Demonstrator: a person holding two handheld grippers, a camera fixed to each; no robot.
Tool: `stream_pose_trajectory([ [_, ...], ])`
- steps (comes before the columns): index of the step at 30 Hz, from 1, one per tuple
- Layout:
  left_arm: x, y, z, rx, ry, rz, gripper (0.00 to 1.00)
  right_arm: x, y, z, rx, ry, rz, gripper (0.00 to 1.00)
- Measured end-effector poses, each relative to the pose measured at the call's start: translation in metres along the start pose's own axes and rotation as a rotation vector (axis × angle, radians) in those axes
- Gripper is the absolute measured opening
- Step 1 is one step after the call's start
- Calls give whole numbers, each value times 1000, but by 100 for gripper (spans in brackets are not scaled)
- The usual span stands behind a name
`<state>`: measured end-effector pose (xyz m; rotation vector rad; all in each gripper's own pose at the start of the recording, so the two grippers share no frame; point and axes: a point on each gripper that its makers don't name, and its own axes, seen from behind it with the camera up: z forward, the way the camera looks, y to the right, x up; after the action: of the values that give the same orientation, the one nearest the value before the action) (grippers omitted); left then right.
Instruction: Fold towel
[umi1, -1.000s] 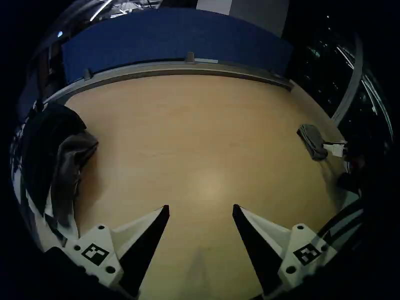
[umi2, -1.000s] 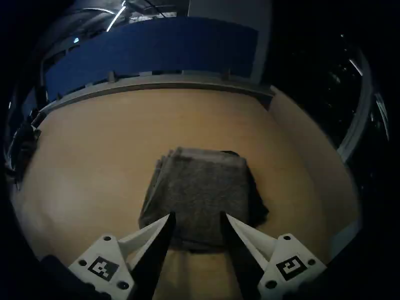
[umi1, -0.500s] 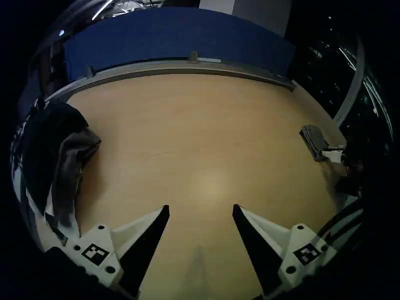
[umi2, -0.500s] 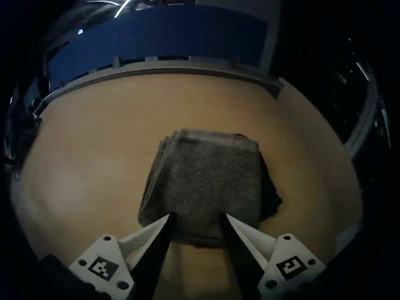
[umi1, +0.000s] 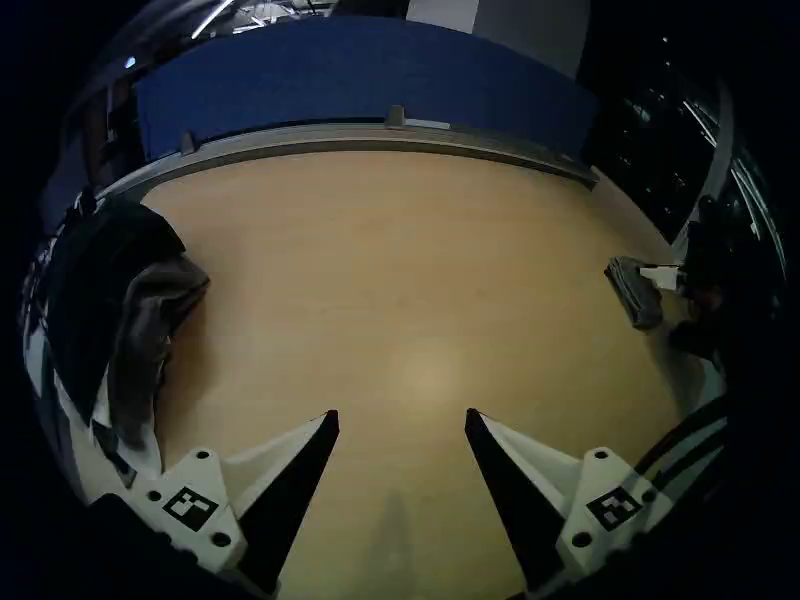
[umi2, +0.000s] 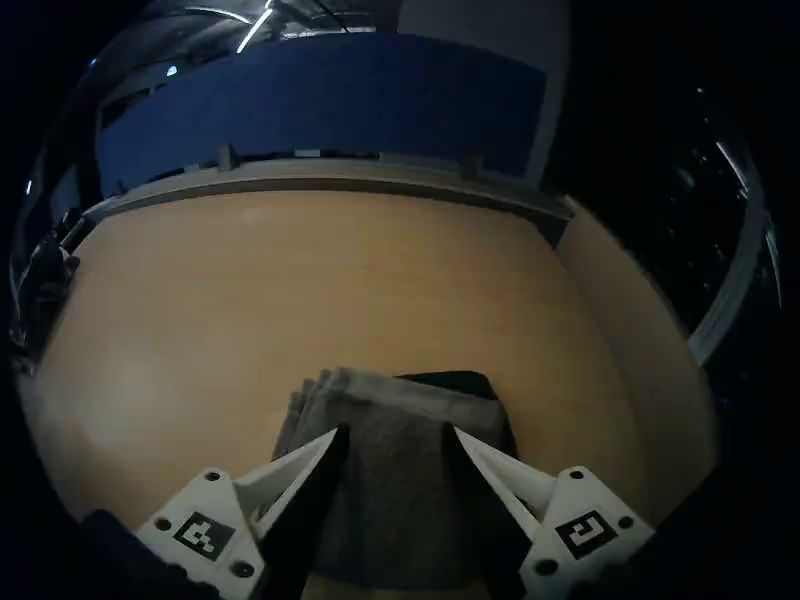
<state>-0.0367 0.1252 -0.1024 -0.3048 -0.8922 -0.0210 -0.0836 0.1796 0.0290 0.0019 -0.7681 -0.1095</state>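
A folded grey towel (umi2: 400, 480) lies flat on the wooden table (umi2: 300, 280), low in the right gripper view. My right gripper (umi2: 398, 432) hangs just over it, open, its white fingers (umi2: 310, 465) spread above the towel's top. A dark patch (umi2: 450, 381) shows at the towel's far edge. In the left gripper view the same towel (umi1: 634, 292) sits at the far right with the right gripper (umi1: 664, 274) beside it. My left gripper (umi1: 401, 414) stands open over bare table (umi1: 400, 250), holding nothing.
A heap of dark and grey cloth (umi1: 135, 310) lies at the table's left edge. A blue partition (umi1: 350, 80) with a grey rail runs along the table's far side. A person's dark sleeve (umi1: 715, 300) is at the right.
The right gripper has moved forward over the towel, which now sits lower and closer between its fingers. The left gripper has barely shifted.
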Motion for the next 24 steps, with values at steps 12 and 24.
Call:
stream_pose_trajectory([
  [12, -4, -6, -1, 18, 6, -25, 94, -4, -1, 25, 24, -67, -29, 73],
  [24, 4, -5, -1, 11, 34, -37, 94, 17, -23, -40, 63, 82, 8, 100],
])
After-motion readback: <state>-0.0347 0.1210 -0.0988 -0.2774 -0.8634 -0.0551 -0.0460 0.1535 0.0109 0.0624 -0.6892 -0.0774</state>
